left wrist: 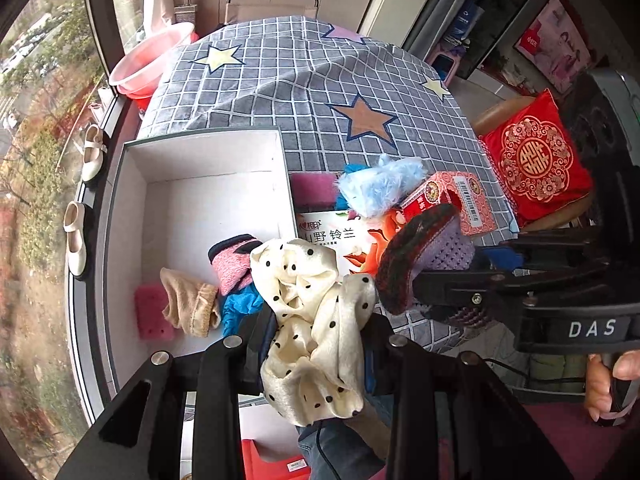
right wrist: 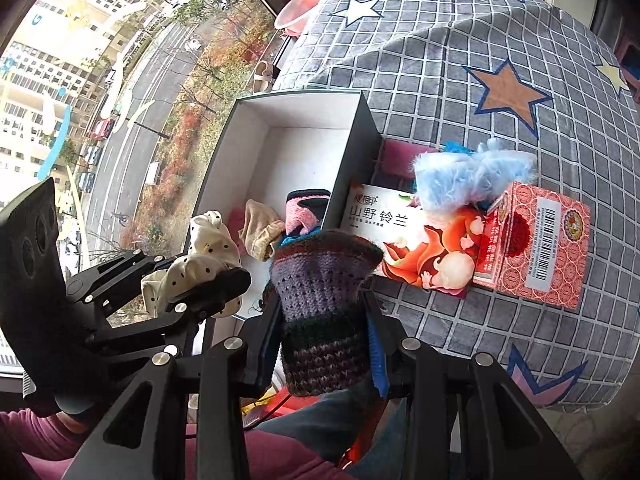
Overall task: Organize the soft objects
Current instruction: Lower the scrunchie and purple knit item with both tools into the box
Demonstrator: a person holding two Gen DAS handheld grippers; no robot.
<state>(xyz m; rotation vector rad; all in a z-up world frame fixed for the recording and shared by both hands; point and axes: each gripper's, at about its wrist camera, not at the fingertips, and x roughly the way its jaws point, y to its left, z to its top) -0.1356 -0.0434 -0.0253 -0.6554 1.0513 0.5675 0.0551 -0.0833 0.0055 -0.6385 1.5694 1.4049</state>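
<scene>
both loads are being carried toward the open box (left wrist: 120,216) at the table's window edge — left gripper (left wrist: 316,332) clamping a dotted scarf (left wrist: 308,320), right gripper (right wrist: 324,328) clamping a knitted piece (right wrist: 320,304) — release over its floor seems due next.

I stand at a table (left wrist: 304,80) draped in a grey checked cloth printed with stars. To my left a big window (right wrist: 100,80) runs along the wall, letting in flat daylight; outside I see tower blocks, a road with cars and reddish trees far below. A pair of white shoes (left wrist: 82,200) sits on the sill. A pink basin (left wrist: 152,60) rests beyond the table's far corner. On my right a red embroidered cushion (left wrist: 536,160) lies on a chair.
</scene>
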